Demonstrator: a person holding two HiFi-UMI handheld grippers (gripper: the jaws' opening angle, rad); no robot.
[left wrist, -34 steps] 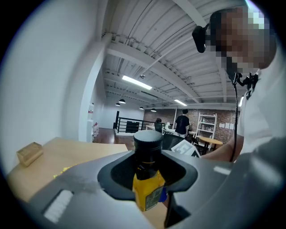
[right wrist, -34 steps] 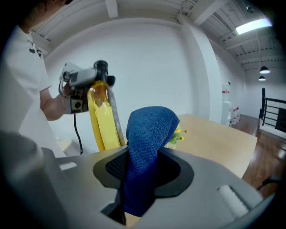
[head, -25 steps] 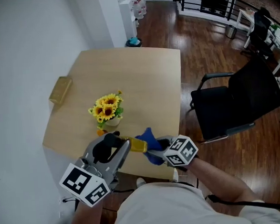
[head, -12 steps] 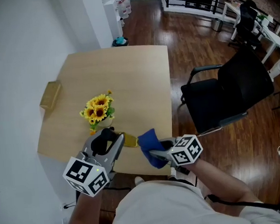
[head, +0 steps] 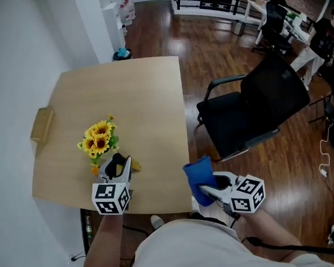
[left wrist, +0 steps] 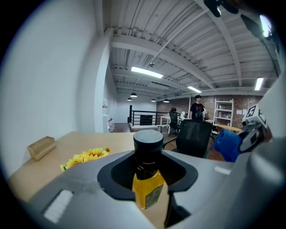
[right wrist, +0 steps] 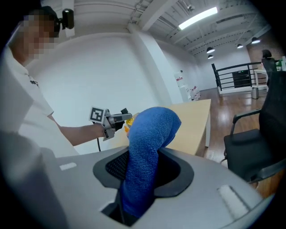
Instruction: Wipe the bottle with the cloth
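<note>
Bottle [left wrist: 148,188] is clamped in my left gripper's [head: 119,165] jaws at 7 o'clock, over the counter's [head: 142,103] near edge. At 5 o'clock, off the counter, my right gripper's [head: 208,189] jaws pinch the blue cloth [head: 198,173]. They're well apart, so I judge the wiping isn't finished.

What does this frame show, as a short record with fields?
left claw: shut on bottle, over the table's near edge
right claw: shut on cloth, past the table's near right corner
bottle: looks upright, black cap, yellow contents
cloth: blue, sticks up out of the claw
contact: cloth and bottle apart
on table: flowers, box at left edge
nearby: black chair right of table
</note>
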